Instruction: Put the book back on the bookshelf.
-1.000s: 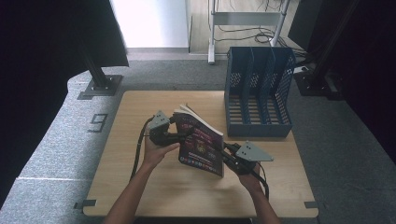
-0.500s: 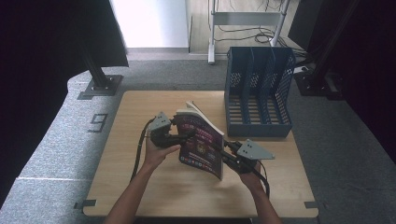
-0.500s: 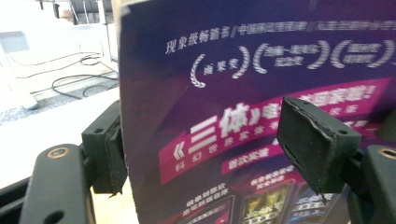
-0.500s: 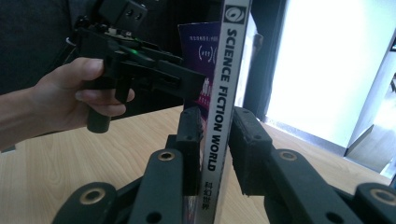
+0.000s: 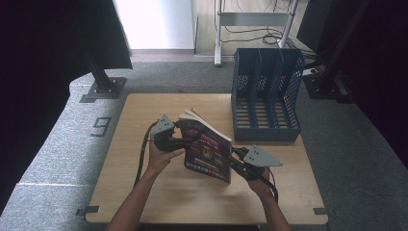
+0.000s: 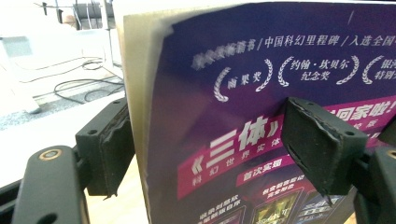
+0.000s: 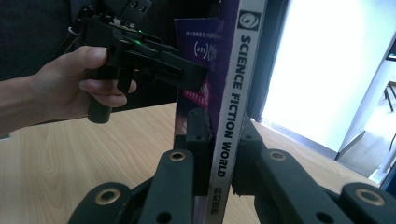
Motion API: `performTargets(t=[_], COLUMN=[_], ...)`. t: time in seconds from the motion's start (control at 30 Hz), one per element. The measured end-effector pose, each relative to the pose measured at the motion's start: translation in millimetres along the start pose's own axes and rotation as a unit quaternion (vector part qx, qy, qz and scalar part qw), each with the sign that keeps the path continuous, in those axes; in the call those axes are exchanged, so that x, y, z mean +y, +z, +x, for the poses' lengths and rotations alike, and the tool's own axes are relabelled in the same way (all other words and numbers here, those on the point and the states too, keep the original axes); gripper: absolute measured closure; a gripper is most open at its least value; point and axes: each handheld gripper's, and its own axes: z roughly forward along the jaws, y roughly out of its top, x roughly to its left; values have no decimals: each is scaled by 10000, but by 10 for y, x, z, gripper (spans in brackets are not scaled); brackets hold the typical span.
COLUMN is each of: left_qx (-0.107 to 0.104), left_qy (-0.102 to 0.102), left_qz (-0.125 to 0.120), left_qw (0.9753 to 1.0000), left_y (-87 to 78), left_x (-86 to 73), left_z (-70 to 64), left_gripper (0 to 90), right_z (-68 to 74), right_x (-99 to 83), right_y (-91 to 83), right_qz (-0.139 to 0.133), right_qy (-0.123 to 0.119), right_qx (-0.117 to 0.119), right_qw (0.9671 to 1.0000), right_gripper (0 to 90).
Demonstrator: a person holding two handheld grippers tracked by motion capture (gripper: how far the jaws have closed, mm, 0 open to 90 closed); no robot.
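A purple science-fiction magazine (image 5: 209,151) stands tilted on its edge over the middle of the wooden table (image 5: 139,192). My right gripper (image 5: 232,154) is shut on its spine; in the right gripper view both jaws press the white spine of the magazine (image 7: 231,93) low down, with the gripper (image 7: 222,158) pointing up along it. My left gripper (image 5: 188,139) reaches in from the left. In the left gripper view its jaws stand wide apart, open (image 6: 210,149), one behind the page edge and one in front of the cover of the magazine (image 6: 261,93).
A blue slotted file holder (image 5: 267,96) stands at the table's back right, just beyond the magazine. The hand (image 7: 70,88) holding the left gripper hovers over the table. Black stands and cables sit on the grey floor beyond.
Little has moved. The magazine stands slightly more upright, and the left gripper has edged a bit closer to its left edge.
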Motion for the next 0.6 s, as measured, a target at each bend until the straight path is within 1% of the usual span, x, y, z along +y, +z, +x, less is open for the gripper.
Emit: performTargets(t=[0.1, 0.13, 0.2, 0.37, 0.5, 0.6], left_qx=[-127, -146, -144, -215, -225, -230], left_qy=[-104, -99, -82, -101, -120, -137], left_qz=[4, 4, 12, -12, -22, -34], left_qw=[9999, 9998, 9999, 9997, 9997, 9996], left_y=[2, 3, 2, -13, -10, -8], left_x=[-6, -6, -5, 3, 3, 3], left_z=[18, 16, 9, -3, -12, -8], left_gripper=[208, 213, 217, 236, 236, 238], right_z=[-1, -4, -9, -41, -62, -79], right_x=[1, 0, 1, 18, 41, 61], right_y=[-3, -2, 1, 23, 54, 82], right_qz=[0, -3, 5, 20, 91, 172], right_qy=[-5, -4, 3, 153, 162, 175], right_qx=[24, 31, 45, 100, 99, 46], right_qw=[10000, 10000, 10000, 9998, 9998, 9997], right_gripper=[793, 791, 781, 728, 708, 709])
